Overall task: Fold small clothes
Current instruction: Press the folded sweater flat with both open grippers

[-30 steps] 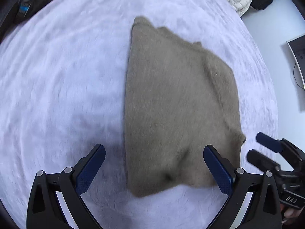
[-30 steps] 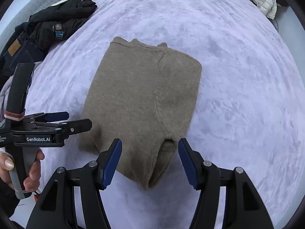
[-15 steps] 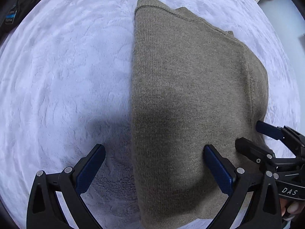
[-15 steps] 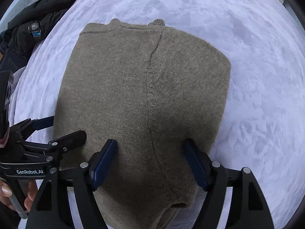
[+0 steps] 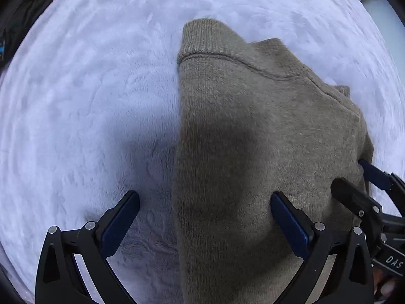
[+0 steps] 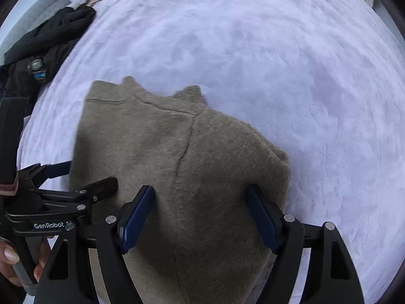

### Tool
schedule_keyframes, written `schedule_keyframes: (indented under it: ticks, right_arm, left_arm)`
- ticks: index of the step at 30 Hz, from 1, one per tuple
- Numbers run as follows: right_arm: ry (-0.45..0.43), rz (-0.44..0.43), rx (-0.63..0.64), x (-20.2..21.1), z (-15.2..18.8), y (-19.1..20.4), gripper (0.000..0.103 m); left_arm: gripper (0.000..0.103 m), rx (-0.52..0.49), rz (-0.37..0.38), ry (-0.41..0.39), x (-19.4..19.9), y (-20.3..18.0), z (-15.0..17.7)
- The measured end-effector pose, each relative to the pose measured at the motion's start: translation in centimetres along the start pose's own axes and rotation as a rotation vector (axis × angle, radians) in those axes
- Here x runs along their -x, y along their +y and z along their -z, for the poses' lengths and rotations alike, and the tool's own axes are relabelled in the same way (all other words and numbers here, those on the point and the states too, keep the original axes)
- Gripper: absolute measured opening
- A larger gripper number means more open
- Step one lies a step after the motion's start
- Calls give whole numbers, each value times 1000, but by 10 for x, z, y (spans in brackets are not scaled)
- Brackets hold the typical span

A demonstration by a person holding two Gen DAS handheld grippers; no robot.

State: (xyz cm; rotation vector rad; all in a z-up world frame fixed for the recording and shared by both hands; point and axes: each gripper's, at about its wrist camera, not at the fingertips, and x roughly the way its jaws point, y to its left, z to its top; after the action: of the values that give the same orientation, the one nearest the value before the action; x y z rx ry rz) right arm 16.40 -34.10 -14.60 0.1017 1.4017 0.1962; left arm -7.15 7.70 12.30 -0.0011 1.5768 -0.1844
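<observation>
Left gripper (image 5: pixel 205 217): fingers (image 5: pixel 119 223) are standing spread wide, nothing pinched between them. The left-hand finger is sitting over the lavender blanket (image 5: pixel 83 116); the right-hand one is resting on or just above the sweater (image 5: pixel 253 139). Contact cannot be confirmed. The sweater's left folded edge is running up between the two fingers.

Right gripper (image 6: pixel 200 217): fingers (image 6: pixel 138 215) are also spread, with the sweater (image 6: pixel 182 157) lying between and under them. Both pads are sitting at the fabric; whether they are pressing into it cannot be told. Nothing is being clamped.

Each gripper is showing in the other's view: the right gripper (image 5: pixel 364 190) is appearing at the sweater's right edge in the left wrist view, and the left gripper (image 6: pixel 68 179) at its left edge in the right wrist view, with a hand (image 6: pixel 10 261) wrapping its handle.

The sweater is an olive-brown knit, folded into a narrow panel, lying flat on the blanket (image 6: pixel 278 63). Its ribbed collar end is pointing away from both cameras; the near end is running out of the bottom of both views. A seam line is running down its upper layer.

Further out, a dark pile of clothes (image 6: pixel 45 48) is lying at the blanket's far left edge, well apart from the sweater.
</observation>
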Motion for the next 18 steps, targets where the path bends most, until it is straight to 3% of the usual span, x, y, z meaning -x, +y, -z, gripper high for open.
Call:
schedule_keyframes:
  ticks: [2, 5, 8, 14, 18]
  right_arm:
    - [-3, -2, 6, -3, -4, 0, 81]
    - [-20, 6, 35, 20, -4, 5, 81]
    - [-90, -18, 14, 55, 15, -8, 83]
    - [-17, -130, -211, 70, 75, -96, 83]
    - [-7, -249, -302, 59, 90, -107, 83]
  left_arm:
    - [103, 0, 6, 4, 5, 2, -2]
    - [103, 8, 35, -74, 35, 15, 6]
    - [103, 19, 169, -106, 58, 38, 32]
    - [103, -49, 266, -54, 57, 56, 73]
    - [103, -33, 396, 4, 32, 28, 76]
